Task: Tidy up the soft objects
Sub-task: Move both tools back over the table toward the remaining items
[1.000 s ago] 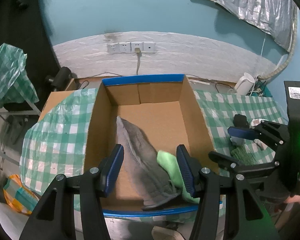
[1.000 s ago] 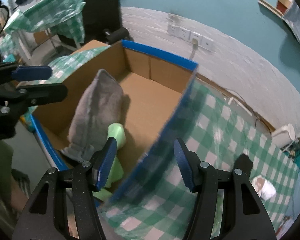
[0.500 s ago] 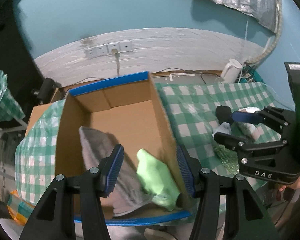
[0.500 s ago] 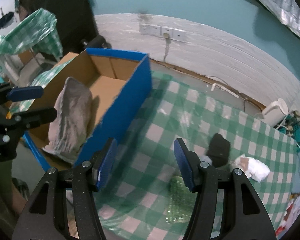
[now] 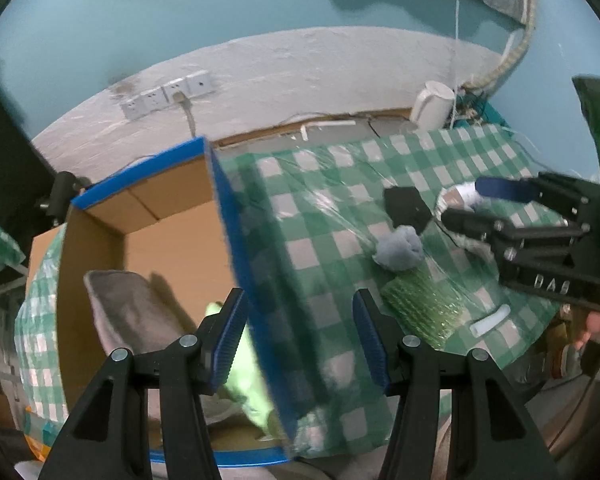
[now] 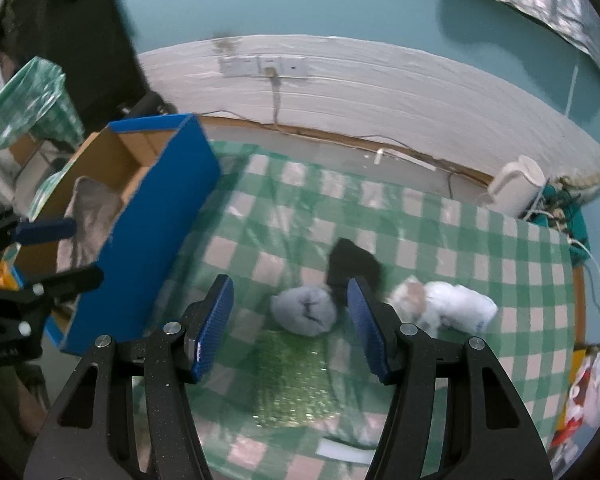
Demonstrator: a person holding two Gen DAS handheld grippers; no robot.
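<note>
My left gripper (image 5: 298,340) has its jaws spread and empty, straddling the blue wall of the cardboard box (image 5: 256,280) at the frame's lower centre. Inside the box, lower left, a grey cloth (image 5: 132,316) leans beside a light green one (image 5: 246,380). My right gripper (image 6: 290,328) also has its jaws apart, with nothing pinched. Between them on the checked tabletop (image 6: 480,240) I see a grey-blue bundle (image 6: 304,310), with a black cloth (image 6: 352,264) just behind it, a white one (image 6: 448,306) to the right and a green mesh pad (image 6: 292,380) below.
</note>
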